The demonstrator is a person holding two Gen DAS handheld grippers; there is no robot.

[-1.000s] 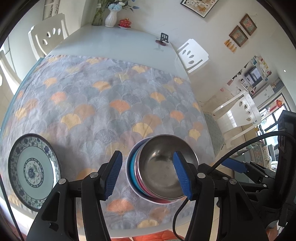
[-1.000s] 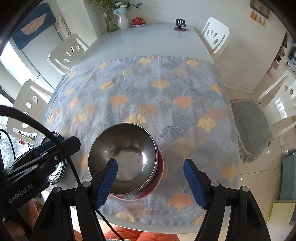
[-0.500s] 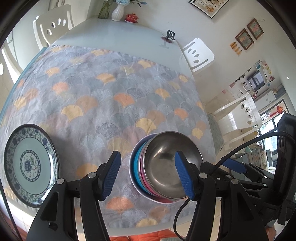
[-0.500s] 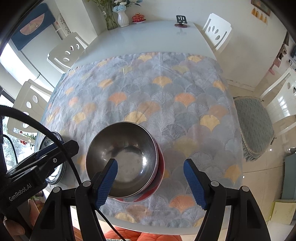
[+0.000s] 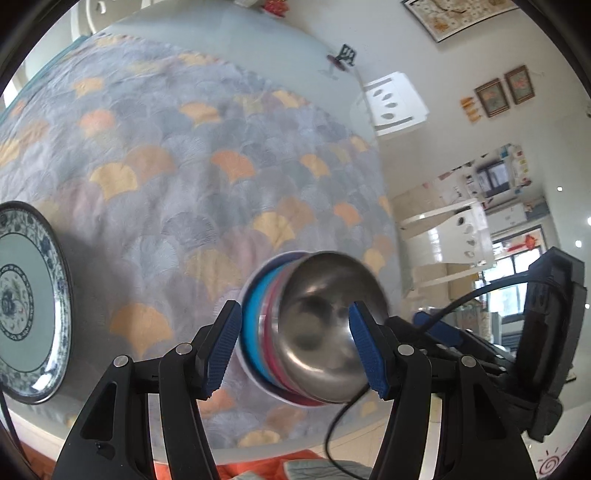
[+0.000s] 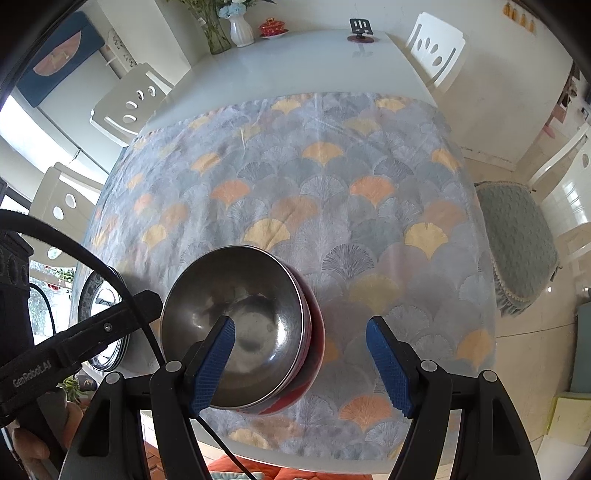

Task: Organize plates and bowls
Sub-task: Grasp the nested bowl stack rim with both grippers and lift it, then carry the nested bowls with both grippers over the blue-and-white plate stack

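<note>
Sunlit dining room, with a table (image 6: 295, 62) half covered by a fan-patterned cloth (image 6: 332, 192): two hand-held grippers hang over its near edge, both angled steeply down at a stack of bowls (image 6: 243, 328).

Nearest the lens, the left hand-held gripper (image 5: 295, 347) stands about half open with its blue pads either side of the stack's left part, one outside the white outer bowl and one over the steel bowl's hollow; neither pad visibly presses on anything. The right hand-held gripper (image 6: 301, 363) is open rather wider and has hold of nothing: its left pad sits in front of the steel bowl's inner wall, its right pad over bare cloth beyond the red rim.

The stack itself rests on the cloth close to the table's front edge, a steel bowl (image 5: 325, 332) nested on top of red, blue and white ones. To its left, well apart, a blue-and-white plate (image 5: 26, 299) lies flat near the same edge. Farther back the cloth is bare, and a vase (image 6: 240, 29), a small red dish and a dark stand sit at the far end, with white chairs around.

Judging by the poses, the step in hand is the approach to the nested bowls. Next, each pair of pads needs to straddle a rim before closing, or the smooth steel may slip.
</note>
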